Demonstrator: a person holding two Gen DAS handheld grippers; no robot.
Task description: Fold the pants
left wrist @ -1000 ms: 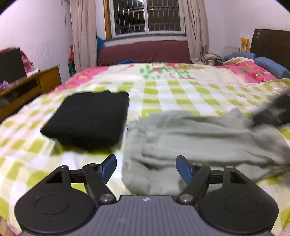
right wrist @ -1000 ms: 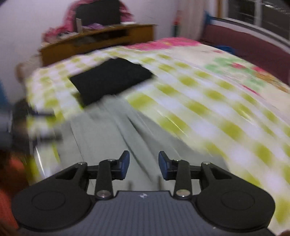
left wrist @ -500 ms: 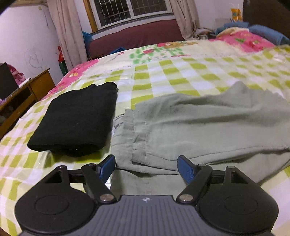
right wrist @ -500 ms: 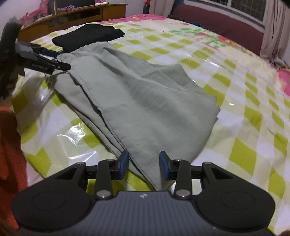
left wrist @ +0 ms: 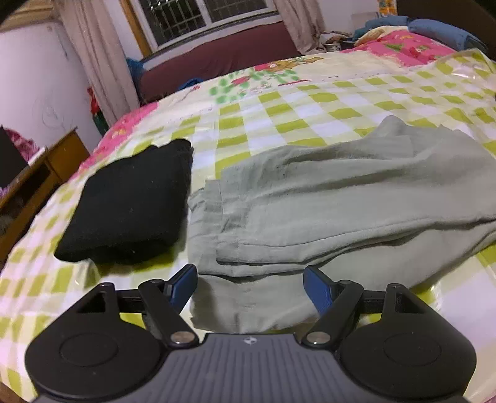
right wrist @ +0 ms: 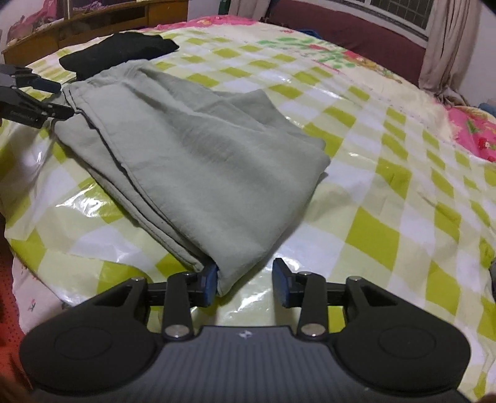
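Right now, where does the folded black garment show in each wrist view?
Left wrist: the black garment lies left of center, beside the grey-green pants.
Right wrist: the black garment lies top left, beyond the pants' far end.
Shared landmark: the grey-green pants on the checked bedcover.

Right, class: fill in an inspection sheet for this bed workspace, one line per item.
Surface: checked green-and-white cover, glossy, on a bed.
Job's things: grey-green pants, folded over in layers, lying flat.
Clutter: folded black garment beside the pants' waistband end.
Grippers: left gripper open at the waistband end; right gripper open at the other end's corner.
Cables: nothing seen.
Surroundings: window, curtains, wooden desk.
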